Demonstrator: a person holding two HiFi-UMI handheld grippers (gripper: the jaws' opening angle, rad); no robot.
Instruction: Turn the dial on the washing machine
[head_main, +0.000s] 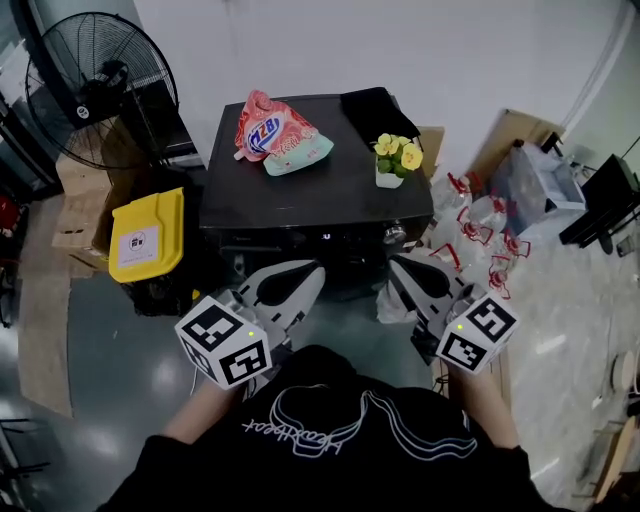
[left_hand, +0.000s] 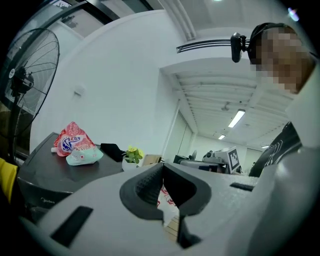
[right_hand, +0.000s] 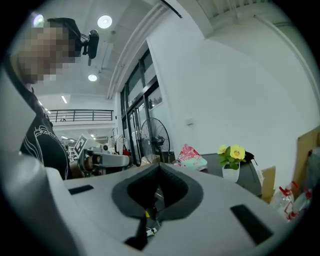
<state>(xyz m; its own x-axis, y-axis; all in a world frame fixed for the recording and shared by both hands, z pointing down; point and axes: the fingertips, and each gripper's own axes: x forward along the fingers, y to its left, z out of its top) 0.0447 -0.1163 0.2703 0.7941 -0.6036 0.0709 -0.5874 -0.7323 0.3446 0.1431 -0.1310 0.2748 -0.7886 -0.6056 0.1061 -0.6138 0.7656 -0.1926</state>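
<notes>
The black washing machine (head_main: 318, 190) stands ahead of me, its control panel facing me, with a small silver dial (head_main: 393, 234) at the panel's right end. My left gripper (head_main: 311, 269) is held low in front of the panel's middle, shut and empty, its tips meeting (left_hand: 163, 165). Just below and in front of the dial, a short gap away and not touching it, my right gripper (head_main: 399, 263) is also shut with nothing between its jaws (right_hand: 159, 165). Neither gripper view shows the dial.
On the machine's lid lie a pink detergent bag (head_main: 275, 135), a black cloth (head_main: 378, 110) and a potted yellow flower (head_main: 397, 160). A yellow-lidded bin (head_main: 148, 235) and a standing fan (head_main: 100, 90) are to the left. Plastic bags (head_main: 480, 230) and cardboard (head_main: 510, 140) crowd the right.
</notes>
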